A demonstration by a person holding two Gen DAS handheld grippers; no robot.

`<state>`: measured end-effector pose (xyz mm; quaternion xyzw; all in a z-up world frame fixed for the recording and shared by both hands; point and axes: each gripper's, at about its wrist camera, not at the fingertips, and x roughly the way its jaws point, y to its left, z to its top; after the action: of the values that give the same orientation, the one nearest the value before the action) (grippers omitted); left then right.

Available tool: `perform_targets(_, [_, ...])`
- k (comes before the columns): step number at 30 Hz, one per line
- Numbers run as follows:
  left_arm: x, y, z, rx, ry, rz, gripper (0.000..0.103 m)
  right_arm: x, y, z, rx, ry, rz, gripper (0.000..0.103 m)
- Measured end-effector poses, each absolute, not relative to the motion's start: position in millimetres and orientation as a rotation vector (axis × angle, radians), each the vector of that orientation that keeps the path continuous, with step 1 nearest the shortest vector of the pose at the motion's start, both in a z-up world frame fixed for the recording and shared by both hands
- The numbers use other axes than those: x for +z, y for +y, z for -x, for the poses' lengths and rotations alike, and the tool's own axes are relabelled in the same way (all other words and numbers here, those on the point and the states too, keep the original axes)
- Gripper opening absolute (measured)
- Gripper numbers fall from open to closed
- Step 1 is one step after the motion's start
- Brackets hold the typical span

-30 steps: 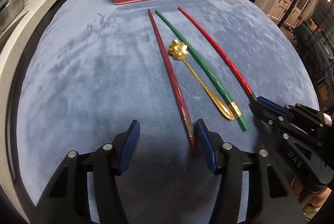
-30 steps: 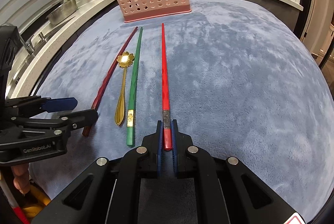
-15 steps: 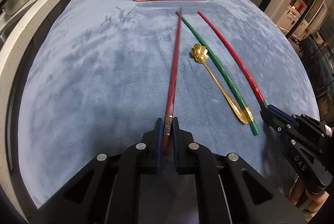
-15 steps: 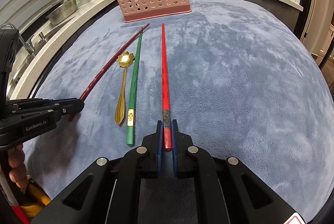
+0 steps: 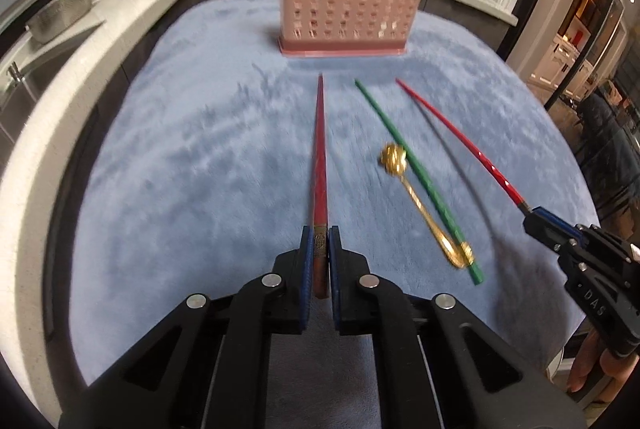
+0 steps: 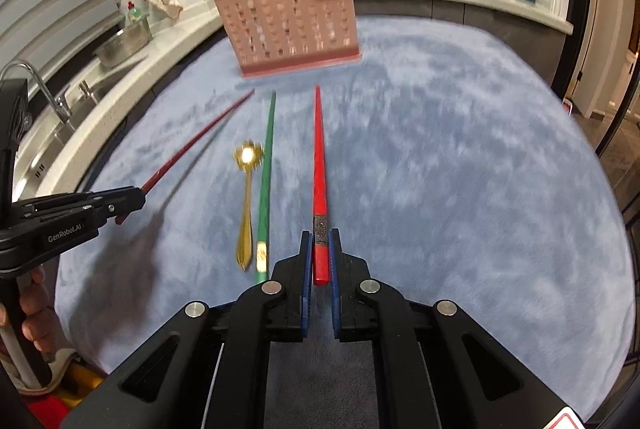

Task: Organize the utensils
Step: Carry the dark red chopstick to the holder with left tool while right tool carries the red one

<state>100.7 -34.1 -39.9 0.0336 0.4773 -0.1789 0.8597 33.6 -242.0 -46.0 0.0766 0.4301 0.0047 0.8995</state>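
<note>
Left tongs [image 5: 319, 241] closed on dark red chopstick [image 5: 320, 157], both chopsticks now lifted

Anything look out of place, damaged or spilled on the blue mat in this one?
Nothing stands out. The left gripper is shut on the dark red chopstick, the right gripper on the bright red chopstick. The green chopstick and gold spoon lie side by side on the mat; the pink holder stands upright.

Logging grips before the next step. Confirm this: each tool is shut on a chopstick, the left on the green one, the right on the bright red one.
Wrong colour. The left tool grips the dark red chopstick; the left wrist view shows the green chopstick lying on the blue mat. The right tool does grip the bright red chopstick.
</note>
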Motion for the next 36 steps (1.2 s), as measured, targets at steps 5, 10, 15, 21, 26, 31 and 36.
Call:
perform_targets(5, [-13.1, -29.1, -107.7, -0.372, 0.934, -0.062, 0.007, -14.4, -248.8, -41.3, 0.006, 0.818, -0.167, 0.007])
perform_targets(10, [8.8, -24.4, -117.3, -0.356, 0.883, -0.054, 0.007, 12.8, -259.8, -56.1, 0.012, 0.765, -0.226, 0.007])
perform_targets(15, [28.7, -17.8, -128.2, -0.342, 0.837, -0.043, 0.007, 38.8, -265.9, -70.2, 0.007, 0.704, -0.227, 0.007])
perform_targets(21, [59.0, -14.4, -148.2, -0.332, 0.764, -0.033, 0.007, 67.2, -278.9, -88.6, 0.008, 0.639, -0.256, 0.007])
perform_targets(26, [84.6, -13.6, -165.7, -0.332, 0.709, -0.018, 0.007, 91.2, -286.4, -101.7, -0.004, 0.579, -0.241, 0.007])
perform_targets(31, [118.8, -10.9, -186.7, -0.335, 0.642, 0.008, 0.007, 116.5, -296.4, -118.3, 0.003, 0.521, -0.264, 0.007])
perform_targets(36, [154.6, -14.4, -204.5, -0.349, 0.571, 0.016, 0.007, 143.2, -301.3, -136.8, 0.015, 0.461, -0.276, 0.007])
